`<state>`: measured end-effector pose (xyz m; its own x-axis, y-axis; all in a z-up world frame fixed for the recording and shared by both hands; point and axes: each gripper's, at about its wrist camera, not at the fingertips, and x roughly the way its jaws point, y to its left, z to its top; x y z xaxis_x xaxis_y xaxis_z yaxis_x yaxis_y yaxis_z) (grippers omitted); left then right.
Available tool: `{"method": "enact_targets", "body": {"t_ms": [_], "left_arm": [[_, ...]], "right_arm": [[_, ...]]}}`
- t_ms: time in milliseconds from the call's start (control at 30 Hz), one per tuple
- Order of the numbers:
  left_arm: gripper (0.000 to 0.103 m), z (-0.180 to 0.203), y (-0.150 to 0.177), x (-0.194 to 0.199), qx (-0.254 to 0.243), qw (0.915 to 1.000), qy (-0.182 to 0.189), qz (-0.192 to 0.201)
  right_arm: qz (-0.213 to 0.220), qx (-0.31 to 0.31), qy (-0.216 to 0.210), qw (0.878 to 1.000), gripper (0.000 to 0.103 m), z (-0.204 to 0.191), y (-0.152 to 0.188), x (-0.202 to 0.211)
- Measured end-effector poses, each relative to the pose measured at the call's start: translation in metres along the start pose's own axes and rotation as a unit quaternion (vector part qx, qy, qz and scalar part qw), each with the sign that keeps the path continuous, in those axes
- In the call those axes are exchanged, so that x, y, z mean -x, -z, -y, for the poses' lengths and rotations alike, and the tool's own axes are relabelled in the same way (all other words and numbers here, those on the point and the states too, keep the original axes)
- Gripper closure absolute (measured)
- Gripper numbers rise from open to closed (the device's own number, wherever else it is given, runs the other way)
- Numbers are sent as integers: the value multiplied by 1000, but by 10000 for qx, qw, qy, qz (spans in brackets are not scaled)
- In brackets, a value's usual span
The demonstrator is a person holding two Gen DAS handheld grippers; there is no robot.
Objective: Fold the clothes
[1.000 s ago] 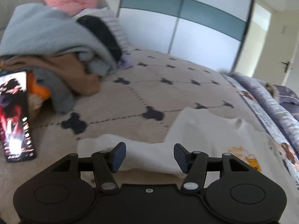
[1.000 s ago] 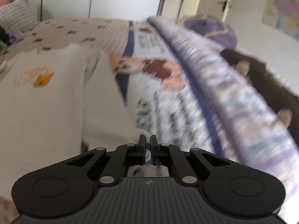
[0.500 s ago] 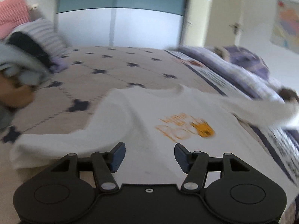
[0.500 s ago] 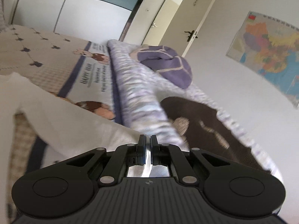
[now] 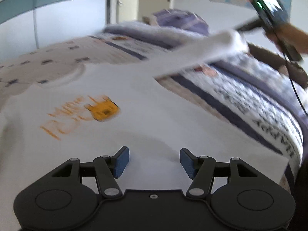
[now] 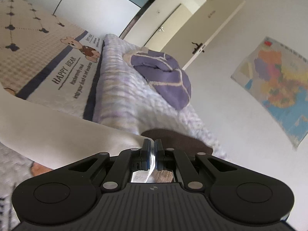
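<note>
While the right gripper point(image 6: 151, 154), jaws clamped on the long sleeve point(image 5: 200, 52), has swung it up off the bed point(image 5: 250, 100), the white orange-printed shirt point(image 5: 115, 130) lies flat beneath the open-jawed left gripper point(image 5: 153, 162), ready for the sleeve fold.

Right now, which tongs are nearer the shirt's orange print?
Left. The left tongs hover open over the white shirt below its orange print; the right tongs pinch a sleeve, raised far off.
</note>
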<state>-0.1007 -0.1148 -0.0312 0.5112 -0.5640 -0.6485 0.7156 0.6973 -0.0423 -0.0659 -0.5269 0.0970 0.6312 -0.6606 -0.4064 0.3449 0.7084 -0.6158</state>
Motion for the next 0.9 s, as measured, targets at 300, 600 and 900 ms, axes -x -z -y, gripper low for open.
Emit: {"method": "enact_targets", "body": {"t_ms": [300,600,900], "left_arm": [[37,5,9,1,-227,9997,98,91],[36,3,4,1,-244,9996,141,81],[35,-23,-5,13,25,9999,-108,85]], "right_arm": [[-487,103,-167,9986,97,-12,18,-44],[-773,-145,-38,9969,77,-24,48,-64],[-417,-1388,-618,9875,41,-20,28,-14]]}}
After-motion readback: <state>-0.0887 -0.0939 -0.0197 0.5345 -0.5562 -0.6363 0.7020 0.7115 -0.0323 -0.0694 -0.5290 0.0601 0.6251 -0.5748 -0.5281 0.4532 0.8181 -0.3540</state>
